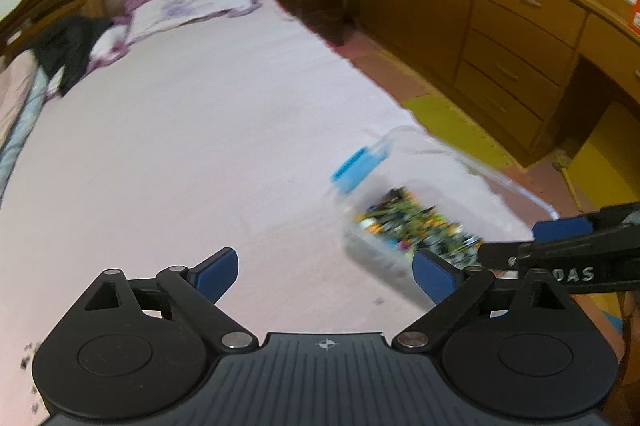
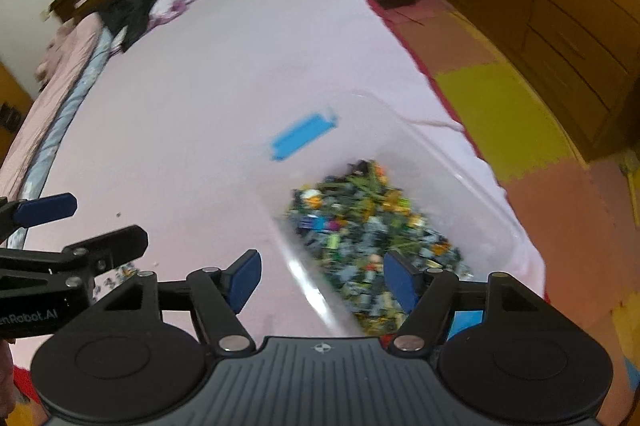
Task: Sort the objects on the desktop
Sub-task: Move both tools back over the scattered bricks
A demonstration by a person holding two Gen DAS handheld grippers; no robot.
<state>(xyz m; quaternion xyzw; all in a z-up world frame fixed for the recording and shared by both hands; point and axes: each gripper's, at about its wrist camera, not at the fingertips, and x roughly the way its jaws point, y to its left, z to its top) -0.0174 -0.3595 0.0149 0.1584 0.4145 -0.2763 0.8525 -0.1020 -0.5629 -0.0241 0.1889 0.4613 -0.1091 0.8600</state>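
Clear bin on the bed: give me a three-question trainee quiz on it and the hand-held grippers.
1. True or false: the clear bin sits near the bed's edge beside the floor mats.
2. Multiple choice: the bin's latch is A) red B) blue C) green.
3. Fill in: the left hand-held gripper has ____ between its fingers.

Key
1. True.
2. B.
3. Nothing; it is open over the pink bedsheet. The right hand-held gripper is open too, over the bin's near wall, small colourful pieces inside.
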